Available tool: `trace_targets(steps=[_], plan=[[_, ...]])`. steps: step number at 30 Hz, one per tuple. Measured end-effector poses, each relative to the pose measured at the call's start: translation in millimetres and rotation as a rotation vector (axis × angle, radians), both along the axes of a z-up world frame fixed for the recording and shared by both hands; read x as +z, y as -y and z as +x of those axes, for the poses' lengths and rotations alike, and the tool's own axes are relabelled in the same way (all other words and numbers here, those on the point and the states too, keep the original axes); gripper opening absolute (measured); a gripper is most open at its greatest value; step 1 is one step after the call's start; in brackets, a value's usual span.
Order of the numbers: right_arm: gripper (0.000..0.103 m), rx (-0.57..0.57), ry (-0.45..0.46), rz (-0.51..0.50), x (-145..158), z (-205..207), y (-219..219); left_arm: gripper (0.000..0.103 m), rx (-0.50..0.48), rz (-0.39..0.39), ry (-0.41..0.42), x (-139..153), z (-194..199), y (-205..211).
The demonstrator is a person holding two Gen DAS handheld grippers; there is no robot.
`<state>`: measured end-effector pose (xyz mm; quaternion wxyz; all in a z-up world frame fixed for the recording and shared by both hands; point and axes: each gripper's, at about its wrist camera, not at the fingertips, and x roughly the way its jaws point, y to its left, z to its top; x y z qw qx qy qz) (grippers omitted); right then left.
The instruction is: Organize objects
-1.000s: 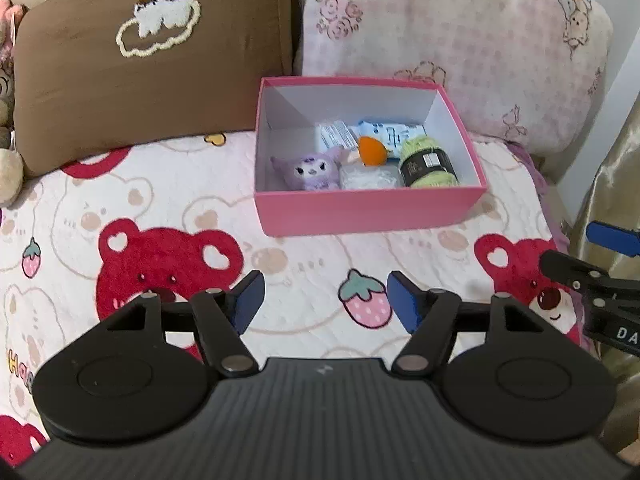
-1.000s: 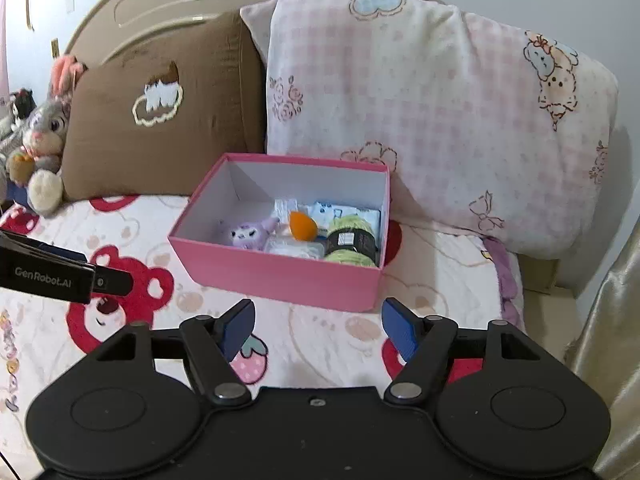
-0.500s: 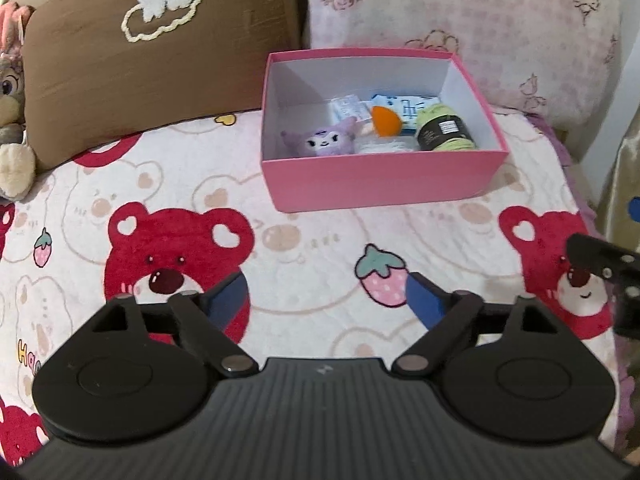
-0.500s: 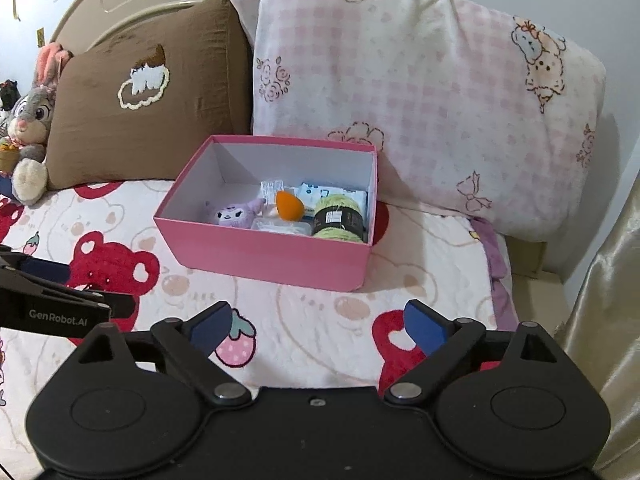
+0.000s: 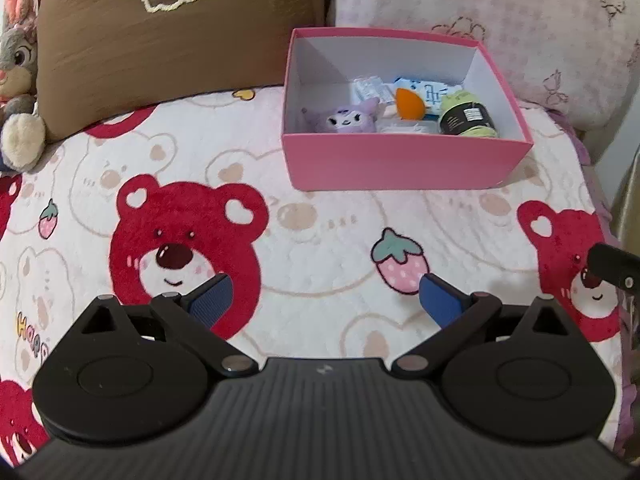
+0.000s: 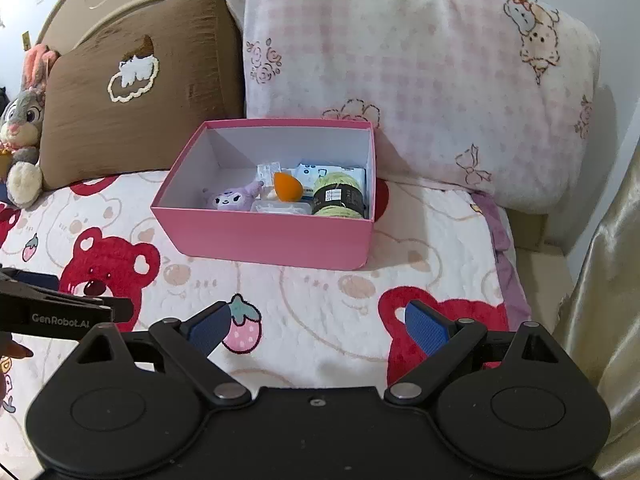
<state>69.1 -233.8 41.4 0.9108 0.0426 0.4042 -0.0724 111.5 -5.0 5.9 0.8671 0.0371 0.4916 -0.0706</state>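
**Both claws wide, box packed on the bed**

Right now I have the left claw (image 5: 324, 296) hanging low over the bear-print blanket (image 5: 320, 232), fingers spread far apart, nothing between them. Its jaws have just been opening. The right claw (image 6: 316, 328) reads the same: spread wide, empty, having just opened out.

The pink box (image 6: 272, 236) sits on the bed at the far side, backed against the pillows, probably so it cannot slide. Inside, pushed toward its near-right end: a purple plush (image 6: 232, 200), an orange sponge (image 6: 286, 187), a green yarn ball (image 6: 339, 199) with a dark label, a clear case (image 6: 282, 208) and printed packets (image 6: 320, 172) behind. The box's left end is bare floor. I judge the sorting mostly done; I see no loose item on the blanket.

View differences:
- Left wrist view looks more steeply into the box; plush and yarn sit against the near wall. Only a black corner of the right claw's body shows at its right edge.
- Right wrist view takes in the headboard (image 6: 120, 4), the brown pillow (image 6: 132, 92), the pink checked pillow (image 6: 420, 80), a rabbit toy (image 6: 24, 120) far left, and the left claw's body from the side.
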Motion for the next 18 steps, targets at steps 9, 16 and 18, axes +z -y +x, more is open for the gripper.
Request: trace_targets(steps=[9,16,18], plan=[[0.096,-0.013,-0.013,0.010,-1.9,0.2,2.8,0.101,0.010,0.021,-0.020,1.9,0.3,-0.3],[0.096,-0.018,-0.021,0.007,-3.8,-0.1,4.4,0.101,0.008,0.038,-0.031,0.6,1.0,0.1],[0.096,-0.021,-0.024,0.006,-4.0,-0.1,4.8,0.101,0.010,0.037,-0.027,1.4,0.7,-0.4]])
